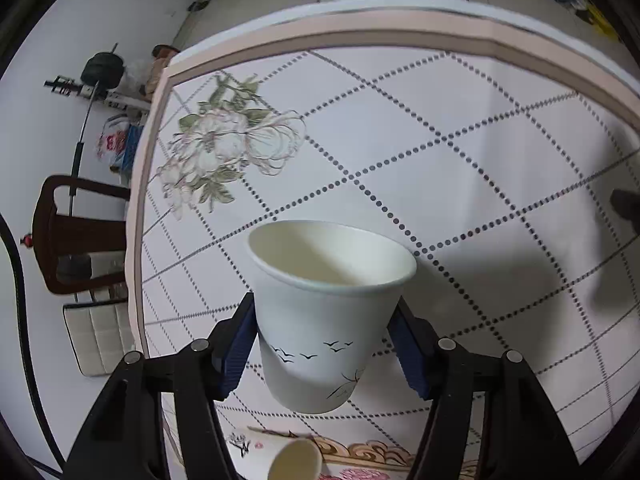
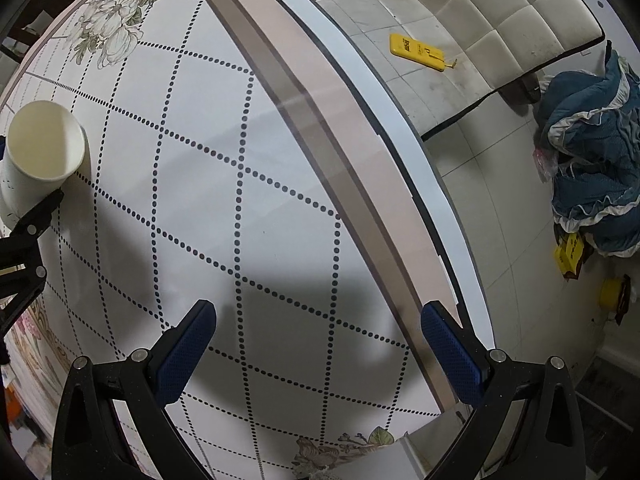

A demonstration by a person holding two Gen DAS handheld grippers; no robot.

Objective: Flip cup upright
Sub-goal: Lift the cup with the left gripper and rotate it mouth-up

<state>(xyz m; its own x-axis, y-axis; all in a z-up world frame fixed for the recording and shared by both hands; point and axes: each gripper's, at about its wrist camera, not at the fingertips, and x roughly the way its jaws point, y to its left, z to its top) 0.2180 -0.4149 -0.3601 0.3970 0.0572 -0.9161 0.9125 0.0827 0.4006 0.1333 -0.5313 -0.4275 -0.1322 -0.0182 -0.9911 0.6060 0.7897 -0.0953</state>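
Observation:
A white paper cup (image 1: 320, 316) printed with small black birds is held between the blue pads of my left gripper (image 1: 326, 332), mouth up and tilted away, above the table. The same cup shows at the left edge of the right wrist view (image 2: 42, 148), with the left gripper's black finger under it. My right gripper (image 2: 318, 322) is open and empty, hovering over the table (image 2: 280, 200) near its edge. A second paper cup (image 1: 294, 460) shows at the bottom of the left wrist view, below my gripper.
The table has a white cloth with dotted diamond lines, flower prints (image 1: 224, 148) and a pink border (image 2: 320, 120). A dark chair (image 1: 72, 236) stands beyond the table's left side. A cushioned seat (image 2: 500, 12), a yellow item (image 2: 416, 50) and blue cloth (image 2: 592, 152) lie on the floor.

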